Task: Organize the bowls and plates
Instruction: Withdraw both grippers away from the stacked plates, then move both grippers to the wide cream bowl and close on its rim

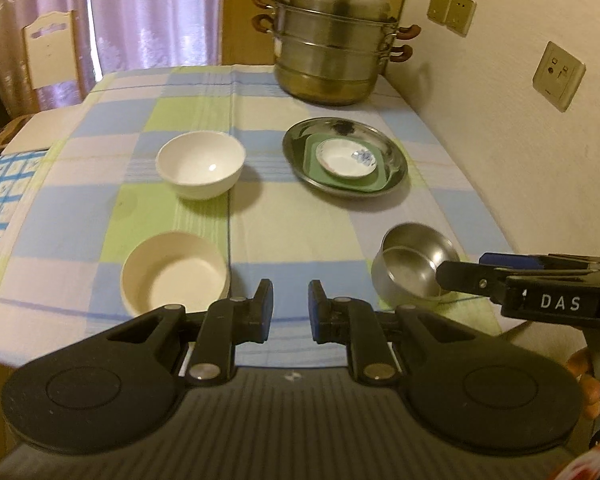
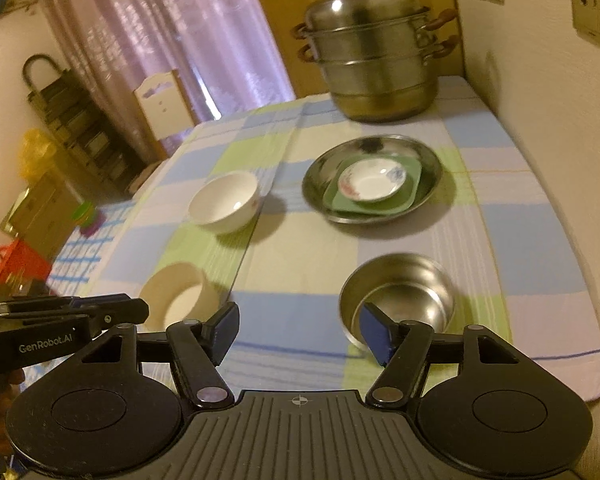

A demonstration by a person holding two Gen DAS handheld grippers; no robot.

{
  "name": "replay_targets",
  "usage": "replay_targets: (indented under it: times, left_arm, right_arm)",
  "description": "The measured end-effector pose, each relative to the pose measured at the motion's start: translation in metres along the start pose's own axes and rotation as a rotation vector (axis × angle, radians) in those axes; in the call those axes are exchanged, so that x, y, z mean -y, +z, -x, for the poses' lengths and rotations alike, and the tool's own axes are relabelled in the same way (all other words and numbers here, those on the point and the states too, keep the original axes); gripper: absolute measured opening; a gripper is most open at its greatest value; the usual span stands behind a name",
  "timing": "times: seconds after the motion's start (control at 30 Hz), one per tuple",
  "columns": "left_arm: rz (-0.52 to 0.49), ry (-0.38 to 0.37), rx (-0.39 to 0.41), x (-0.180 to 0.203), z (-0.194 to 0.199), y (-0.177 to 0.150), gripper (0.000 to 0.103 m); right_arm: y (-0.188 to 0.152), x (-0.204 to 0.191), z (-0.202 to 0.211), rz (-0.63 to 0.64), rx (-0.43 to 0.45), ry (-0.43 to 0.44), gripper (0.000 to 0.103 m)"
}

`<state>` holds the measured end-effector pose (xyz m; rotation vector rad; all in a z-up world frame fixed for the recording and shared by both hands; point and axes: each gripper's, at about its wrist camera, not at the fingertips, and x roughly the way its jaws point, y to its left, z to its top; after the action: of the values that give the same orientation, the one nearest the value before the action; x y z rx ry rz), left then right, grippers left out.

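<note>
- Right gripper [image 2: 298, 330] stood wide, holding nothing; steel bowl [image 2: 398, 294] lay at its 1 o'clock, empty.
- Left gripper [image 1: 290, 312] was narrow, nothing between its pads.
- Steel bowl probably light, rigid, slick; take it by the rim.
- Steel plate [image 2: 428, 160] held a green plate [image 2: 414, 178] and white saucer [image 2: 370, 180].
- White bowls looked breakable, possibly ceramic.

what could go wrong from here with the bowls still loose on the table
1. The steel bowl sits close in front of the right gripper; its open fingers could nudge the smooth rim and slide it instead of gripping.
2. The cream bowl lies near the table's front edge, so a push from the left gripper might tip it off.
3. The small white dish rests loose on the green plate; stacking onto it could shift it.
</note>
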<state>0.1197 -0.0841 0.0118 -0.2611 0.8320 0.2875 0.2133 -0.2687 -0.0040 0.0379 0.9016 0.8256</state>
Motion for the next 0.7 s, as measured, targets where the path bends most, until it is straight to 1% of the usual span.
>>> replay_targets:
  times: [0.33, 0.7]
  left_arm:
    - [0.067, 0.059, -0.024, -0.007, 0.02, -0.037, 0.016]
    - [0.111, 0.092, -0.052, -0.017, 0.022, -0.055, 0.016]
  right_arm:
    - [-0.023, -0.021, -0.005, 0.074, -0.069, 0.056, 0.068]
    - [-0.028, -0.043, -0.02, 0.149, -0.112, 0.093, 0.068]
